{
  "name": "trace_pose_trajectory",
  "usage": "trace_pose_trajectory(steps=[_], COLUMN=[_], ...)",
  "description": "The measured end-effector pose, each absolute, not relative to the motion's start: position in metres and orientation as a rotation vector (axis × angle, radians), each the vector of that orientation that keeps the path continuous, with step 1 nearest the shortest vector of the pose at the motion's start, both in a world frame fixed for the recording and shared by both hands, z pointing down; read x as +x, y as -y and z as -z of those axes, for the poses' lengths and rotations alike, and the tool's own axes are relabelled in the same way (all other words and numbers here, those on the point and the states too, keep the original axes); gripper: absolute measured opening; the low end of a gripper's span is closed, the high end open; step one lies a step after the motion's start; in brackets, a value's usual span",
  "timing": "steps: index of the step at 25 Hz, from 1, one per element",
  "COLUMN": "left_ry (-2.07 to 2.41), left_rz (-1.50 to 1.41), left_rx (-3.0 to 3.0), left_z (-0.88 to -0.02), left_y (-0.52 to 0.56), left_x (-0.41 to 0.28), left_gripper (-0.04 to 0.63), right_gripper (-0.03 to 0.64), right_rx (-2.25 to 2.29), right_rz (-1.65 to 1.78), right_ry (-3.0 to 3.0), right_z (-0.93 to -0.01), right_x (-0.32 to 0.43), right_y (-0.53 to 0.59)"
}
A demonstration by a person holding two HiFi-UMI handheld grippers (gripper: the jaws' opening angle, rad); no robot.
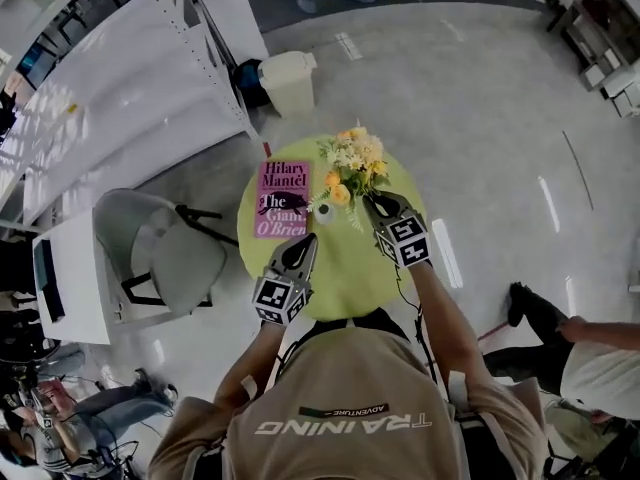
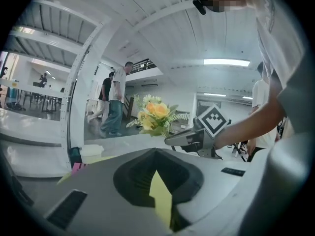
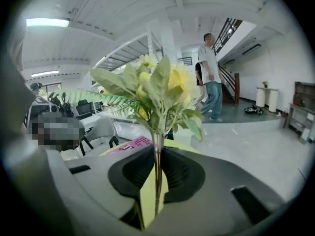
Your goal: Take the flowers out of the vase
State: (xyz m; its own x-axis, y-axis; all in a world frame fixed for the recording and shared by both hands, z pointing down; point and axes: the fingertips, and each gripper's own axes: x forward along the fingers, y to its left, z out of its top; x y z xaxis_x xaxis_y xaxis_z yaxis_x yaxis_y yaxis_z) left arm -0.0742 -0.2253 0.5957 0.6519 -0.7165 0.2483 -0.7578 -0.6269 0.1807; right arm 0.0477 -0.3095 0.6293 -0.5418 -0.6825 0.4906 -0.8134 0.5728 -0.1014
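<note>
A bunch of yellow and white flowers [image 1: 352,160] hangs over the far part of the round green table [image 1: 345,278]. My right gripper [image 1: 368,204] is shut on its thin stems [image 3: 157,166], which run straight between the jaws. A small white vase [image 1: 323,211] stands just left of those fingertips, beside the book, and the stems do not seem to reach into it. My left gripper [image 1: 306,240] hovers over the table's near left with its jaws together and nothing in them. The left gripper view shows the flowers [image 2: 156,116] held up by the right gripper [image 2: 168,140].
A pink book [image 1: 281,198] lies on the table's left side. A grey chair [image 1: 165,253] stands left of the table, and a white bin [image 1: 288,83] sits beyond it. A person [image 1: 590,363] crouches at the right. Other people walk in the background.
</note>
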Motion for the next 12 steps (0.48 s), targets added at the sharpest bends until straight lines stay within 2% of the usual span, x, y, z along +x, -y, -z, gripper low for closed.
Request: trace_pose_trajectory(steps=[12], left_ry=[1.143], left_rz=[-0.272], left_rx=[2.571], left_z=[-0.616], left_y=[0.241], left_x=[-0.059], left_gripper=[0.002], right_gripper=[0.054], right_rx=[1.257], right_rz=[-0.81], right_ry=[2.187], right_z=[-0.732], right_x=[0.089], right_y=[0.298])
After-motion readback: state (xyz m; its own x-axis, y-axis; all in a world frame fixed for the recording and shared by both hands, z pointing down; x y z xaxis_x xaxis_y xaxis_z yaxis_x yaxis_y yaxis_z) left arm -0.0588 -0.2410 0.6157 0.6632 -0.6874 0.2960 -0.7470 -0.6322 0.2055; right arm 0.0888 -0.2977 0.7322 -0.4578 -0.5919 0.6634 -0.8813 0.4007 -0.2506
